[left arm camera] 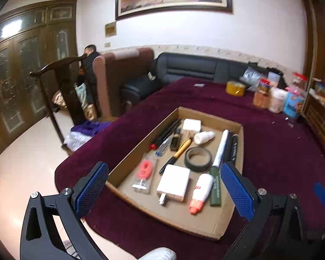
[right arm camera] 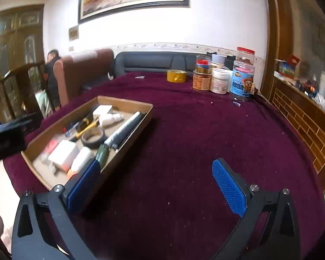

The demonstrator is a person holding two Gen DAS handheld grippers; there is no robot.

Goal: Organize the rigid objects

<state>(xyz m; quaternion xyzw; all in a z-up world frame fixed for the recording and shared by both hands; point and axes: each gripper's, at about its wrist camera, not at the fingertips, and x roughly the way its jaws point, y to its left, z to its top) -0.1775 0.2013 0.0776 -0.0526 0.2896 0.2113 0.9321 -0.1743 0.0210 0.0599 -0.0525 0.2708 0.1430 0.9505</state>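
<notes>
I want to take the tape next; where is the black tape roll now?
In the left wrist view the black tape roll lies flat in the cardboard tray, right of the yellow pen, below the white bottle.

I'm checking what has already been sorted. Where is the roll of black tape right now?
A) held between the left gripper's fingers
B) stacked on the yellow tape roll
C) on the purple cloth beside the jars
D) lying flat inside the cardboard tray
D: the black tape roll lies flat on the floor of the cardboard tray, among pens and chargers, with nothing gripping it.
</notes>
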